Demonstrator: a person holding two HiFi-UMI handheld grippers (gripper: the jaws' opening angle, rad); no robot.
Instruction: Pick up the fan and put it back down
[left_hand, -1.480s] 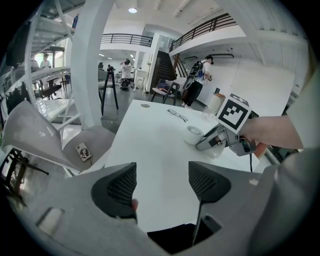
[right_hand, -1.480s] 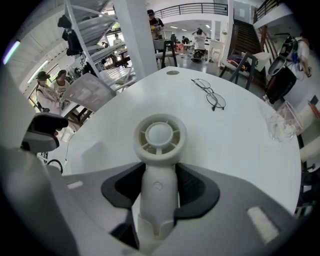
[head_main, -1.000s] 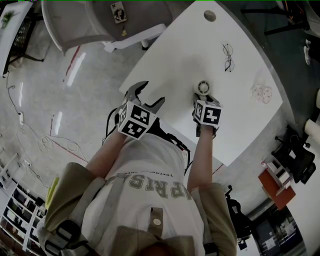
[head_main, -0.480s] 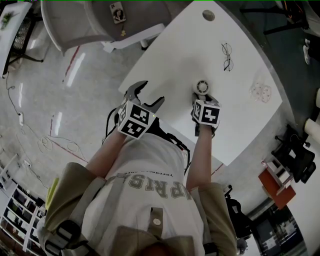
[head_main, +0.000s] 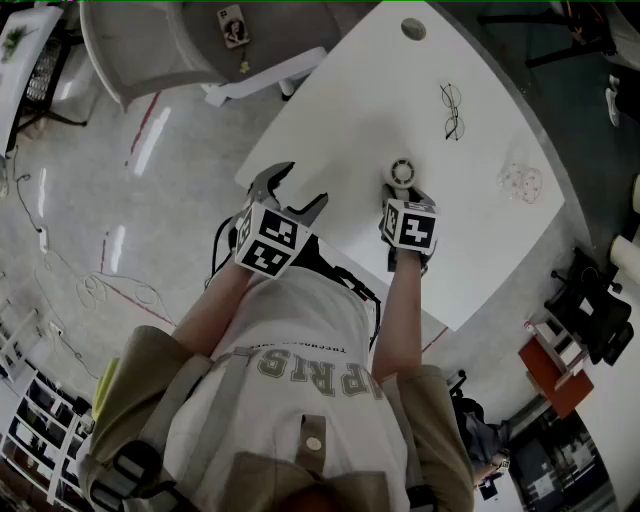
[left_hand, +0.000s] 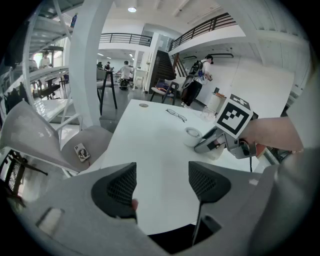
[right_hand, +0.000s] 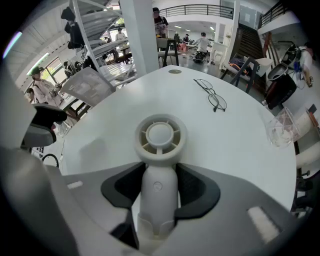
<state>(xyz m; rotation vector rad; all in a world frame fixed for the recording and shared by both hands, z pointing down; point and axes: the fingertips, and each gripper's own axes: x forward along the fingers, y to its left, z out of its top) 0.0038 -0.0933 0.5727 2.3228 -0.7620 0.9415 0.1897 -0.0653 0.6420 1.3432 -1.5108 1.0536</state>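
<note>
- The small white fan (right_hand: 159, 150) is near the middle of the white bench (right_hand: 240, 150). Its round head seems to rest on the bench top.
- The right tongs (right_hand: 159, 186) are clamped on the fan's handle, with one dark pad pressed on each side.
- The right tongs point steeply down at the bench.
- The left tongs (left_hand: 161, 182) are apart, with nothing between them. They hang just above the near edge of the bench, well apart from the fan.
- A pair of glasses (right_hand: 211, 95) lies farther along the bench, past the fan.
- A clear plastic tub (right_hand: 284, 127) sits near the bench's right edge.
- A grey chair (left_hand: 45, 135) stands on the floor beside the bench.
</note>
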